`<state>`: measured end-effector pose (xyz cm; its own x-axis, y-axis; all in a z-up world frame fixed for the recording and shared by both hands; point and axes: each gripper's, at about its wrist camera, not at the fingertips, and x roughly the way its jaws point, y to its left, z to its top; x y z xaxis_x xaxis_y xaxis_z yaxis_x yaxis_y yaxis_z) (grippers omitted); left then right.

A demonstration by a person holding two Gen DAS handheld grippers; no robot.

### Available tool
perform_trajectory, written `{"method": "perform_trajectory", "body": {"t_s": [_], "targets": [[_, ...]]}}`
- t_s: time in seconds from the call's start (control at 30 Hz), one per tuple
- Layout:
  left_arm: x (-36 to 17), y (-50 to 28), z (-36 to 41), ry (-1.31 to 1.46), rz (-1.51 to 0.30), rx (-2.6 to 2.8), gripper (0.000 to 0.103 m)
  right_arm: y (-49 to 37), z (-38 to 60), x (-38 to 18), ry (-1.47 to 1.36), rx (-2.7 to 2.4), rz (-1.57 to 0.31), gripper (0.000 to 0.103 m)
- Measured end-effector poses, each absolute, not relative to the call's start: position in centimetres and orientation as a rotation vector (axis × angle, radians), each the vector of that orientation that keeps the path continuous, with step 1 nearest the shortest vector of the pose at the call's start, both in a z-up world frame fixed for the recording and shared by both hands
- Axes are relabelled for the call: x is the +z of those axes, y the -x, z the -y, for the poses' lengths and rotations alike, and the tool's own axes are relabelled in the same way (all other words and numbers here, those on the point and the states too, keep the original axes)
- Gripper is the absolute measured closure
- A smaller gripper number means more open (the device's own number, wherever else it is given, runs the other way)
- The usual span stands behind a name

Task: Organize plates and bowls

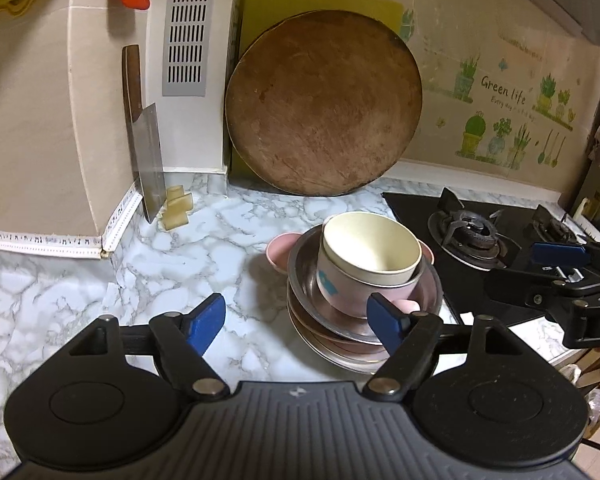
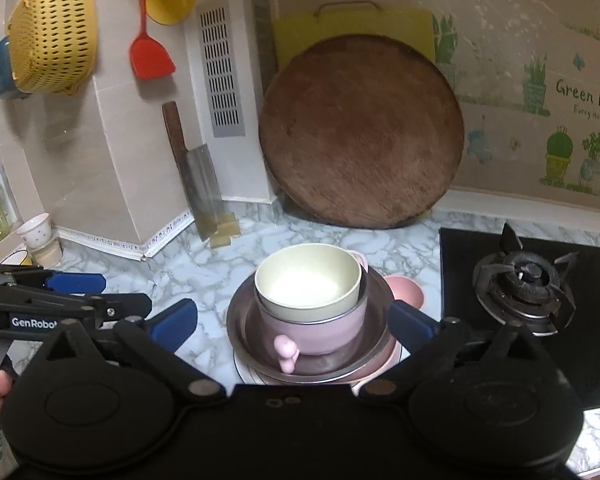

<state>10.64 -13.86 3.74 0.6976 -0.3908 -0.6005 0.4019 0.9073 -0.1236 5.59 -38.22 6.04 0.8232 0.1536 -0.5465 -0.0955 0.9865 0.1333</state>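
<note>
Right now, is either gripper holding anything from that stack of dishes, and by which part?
Nothing is held. The left gripper and the right gripper are both open, their fingers apart around the stack, with the cream bowl untouched on top.

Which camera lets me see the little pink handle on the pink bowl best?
The right wrist view: the pink handle faces the camera, unblocked, on the pink bowl. In the left wrist view, that handle peeks out beside a blue fingertip, partly hidden.
</note>
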Motion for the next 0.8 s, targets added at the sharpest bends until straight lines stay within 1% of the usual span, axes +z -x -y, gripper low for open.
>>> {"method": "perform_trajectory", "body": {"t_s": [0.03,0.1,0.13,0.17,0.2,0.8], "targets": [[3.8,-10.5,13.7,-0.014,-0.666,-0.444,0.025,-5.4,38.1,6.1,-0.094,0.131,-0.580,0.000],[3.8,-10.0,13.5,-0.007,-0.655,-0.436,0.013,-4.9,37.9,6.3,-0.080,0.130,-0.569,0.000],[3.8,-9.8,13.4,-0.002,-0.647,-0.435,0.011,-4.8,37.8,6.4,-0.075,0.129,-0.565,0.000],[3.8,-9.7,13.3,0.004,-0.637,-0.434,0.004,-4.7,37.8,6.4,-0.074,0.129,-0.560,0.000],[3.8,-9.5,13.1,0.011,-0.627,-0.427,0.000,-4.7,37.8,6.4,-0.077,0.129,-0.558,0.000],[2.9,-9.4,12.1,0.056,-0.673,-0.404,0.000,-4.2,37.0,5.8,-0.090,0.140,-0.588,0.000]]}}
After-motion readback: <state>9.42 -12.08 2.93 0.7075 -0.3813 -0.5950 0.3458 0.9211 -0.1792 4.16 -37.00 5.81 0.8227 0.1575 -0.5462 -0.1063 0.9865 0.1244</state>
